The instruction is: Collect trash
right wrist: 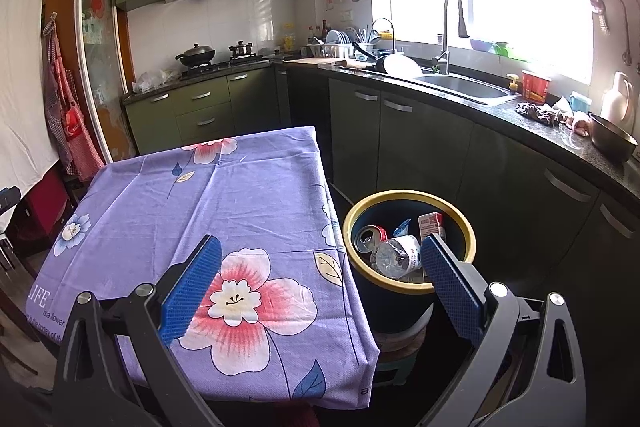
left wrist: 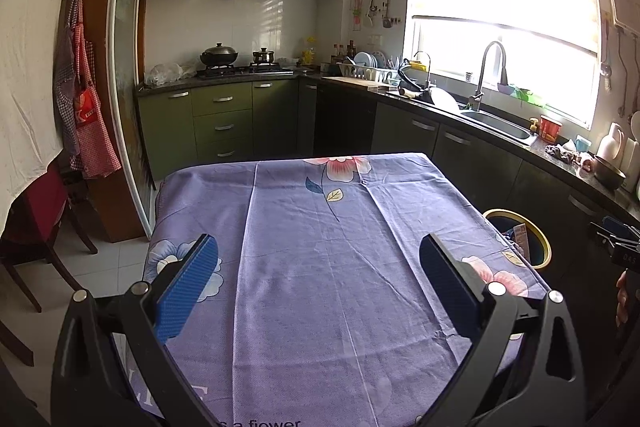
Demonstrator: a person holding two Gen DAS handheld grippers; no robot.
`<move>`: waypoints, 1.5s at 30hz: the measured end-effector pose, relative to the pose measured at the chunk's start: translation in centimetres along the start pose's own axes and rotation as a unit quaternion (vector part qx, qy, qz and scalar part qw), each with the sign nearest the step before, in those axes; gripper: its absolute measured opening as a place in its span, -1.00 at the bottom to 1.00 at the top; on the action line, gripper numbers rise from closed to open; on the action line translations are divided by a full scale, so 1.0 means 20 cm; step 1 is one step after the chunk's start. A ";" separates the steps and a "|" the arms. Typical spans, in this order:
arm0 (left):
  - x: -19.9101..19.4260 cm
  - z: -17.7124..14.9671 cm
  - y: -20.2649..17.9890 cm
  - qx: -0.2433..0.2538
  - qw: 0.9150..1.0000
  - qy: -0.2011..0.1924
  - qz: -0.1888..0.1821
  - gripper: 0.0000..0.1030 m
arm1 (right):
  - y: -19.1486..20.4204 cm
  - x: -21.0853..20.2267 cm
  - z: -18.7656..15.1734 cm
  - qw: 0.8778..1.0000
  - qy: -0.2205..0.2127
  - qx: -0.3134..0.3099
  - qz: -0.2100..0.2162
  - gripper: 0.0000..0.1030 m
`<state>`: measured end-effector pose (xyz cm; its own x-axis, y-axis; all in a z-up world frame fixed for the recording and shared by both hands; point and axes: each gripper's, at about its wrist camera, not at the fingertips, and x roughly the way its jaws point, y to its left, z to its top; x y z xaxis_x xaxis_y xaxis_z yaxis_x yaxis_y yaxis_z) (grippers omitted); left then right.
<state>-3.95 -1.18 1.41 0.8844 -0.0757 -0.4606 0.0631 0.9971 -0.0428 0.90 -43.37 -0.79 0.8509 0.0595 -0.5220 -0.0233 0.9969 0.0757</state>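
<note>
Left gripper [left wrist: 319, 281]: spread wide and empty, hovering over the purple floral cloth [left wrist: 312, 247] of the tabletop. Nothing lying on the cloth in either view. Right gripper [right wrist: 321, 283]: likewise released and empty, straddling the tabletop's right edge and the bin [right wrist: 468, 239] just beside it. Inside the yellow-rimmed bin: a crushed can [right wrist: 370, 233], a clear plastic bottle [right wrist: 398, 255], a small red-and-white carton [right wrist: 430, 223] and a blue wrapper [right wrist: 402, 227], all below the rim.

By the look of it, collecting close to finished, with no loose trash left in sight on the cloth. Best course now: sweep both views slowly across the tabletop edges and the dark floor round the bin for anything missed, hold the jaws open meanwhile, and avoid snagging the draped cloth. If a piece turns up, approach from above, close on its middle, carry over the rim, release well inside.
</note>
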 end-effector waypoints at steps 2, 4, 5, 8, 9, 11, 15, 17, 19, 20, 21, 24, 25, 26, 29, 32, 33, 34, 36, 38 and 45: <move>0.01 0.00 0.00 0.000 1.000 0.001 -0.001 0.87 | 0.00 0.00 0.00 1.000 0.000 0.001 0.001 0.91; 0.01 0.00 -0.01 0.002 1.000 0.002 -0.002 0.87 | 0.00 0.00 0.00 1.000 0.000 0.001 0.001 0.91; 0.02 0.00 -0.01 0.002 1.000 0.002 -0.002 0.87 | 0.00 0.00 0.00 1.000 0.000 0.001 0.000 0.91; 0.02 0.00 -0.01 0.003 1.000 0.003 -0.004 0.87 | 0.00 0.00 0.00 1.000 0.000 0.003 0.002 0.91; 0.02 0.00 -0.01 0.003 1.000 0.003 -0.004 0.87 | 0.00 0.00 0.00 1.000 0.000 0.003 0.002 0.91; 0.02 0.00 -0.01 0.002 1.000 0.003 -0.005 0.87 | 0.00 0.01 0.00 1.000 -0.001 0.004 0.002 0.91; 0.02 0.00 -0.01 0.001 1.000 0.001 -0.008 0.87 | 0.00 0.01 -0.01 1.000 0.000 0.004 0.004 0.91; 0.02 0.00 -0.02 0.001 1.000 0.002 -0.009 0.87 | 0.00 0.01 -0.01 1.000 0.000 0.004 0.004 0.91; 0.02 0.00 -0.02 0.003 1.000 0.003 -0.007 0.87 | 0.00 0.01 -0.01 1.000 0.000 0.004 0.005 0.91; 0.02 0.00 -0.02 0.004 1.000 0.003 -0.007 0.87 | 0.00 0.01 -0.01 1.000 0.000 0.004 0.006 0.91; 0.02 0.00 -0.02 0.005 1.000 0.004 -0.007 0.87 | 0.00 0.01 -0.01 1.000 0.000 0.004 0.006 0.91; 0.02 0.00 -0.03 0.005 1.000 0.004 -0.006 0.87 | 0.00 0.02 -0.01 1.000 0.001 0.003 0.008 0.91; 0.02 0.00 -0.03 0.004 1.000 0.004 -0.006 0.87 | 0.00 0.02 -0.01 1.000 0.001 0.003 0.008 0.91; 0.02 0.00 -0.03 0.004 1.000 0.002 -0.006 0.87 | 0.00 0.02 -0.01 1.000 0.001 0.003 0.008 0.91; 0.02 0.00 -0.02 0.002 1.000 0.001 -0.006 0.87 | 0.00 0.02 -0.01 1.000 0.001 0.003 0.008 0.91; 0.02 0.00 -0.02 0.003 1.000 0.001 -0.007 0.87 | 0.01 0.02 -0.01 1.000 0.002 0.004 0.008 0.91; 0.02 0.00 -0.02 0.004 1.000 0.001 -0.006 0.87 | 0.01 0.02 -0.01 1.000 0.003 0.003 0.009 0.91; 0.02 0.00 -0.02 0.004 1.000 0.001 -0.006 0.87 | 0.01 0.02 -0.01 1.000 0.002 0.003 0.009 0.91; 0.02 0.00 -0.02 0.003 1.000 0.002 -0.006 0.87 | 0.01 0.02 -0.01 1.000 0.002 0.003 0.009 0.91; 0.02 0.00 -0.02 0.003 1.000 0.001 -0.007 0.87 | 0.01 0.02 -0.01 1.000 0.002 0.004 0.008 0.91; 0.02 0.00 -0.02 0.003 1.000 0.001 -0.007 0.87 | 0.01 0.02 -0.01 1.000 0.003 0.005 0.009 0.91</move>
<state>-3.56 -1.64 1.30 0.8825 -0.0889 -0.4619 0.0773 0.9960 -0.0440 1.14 -43.17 -1.26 0.8472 0.0777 -0.5255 -0.0332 0.9951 0.0936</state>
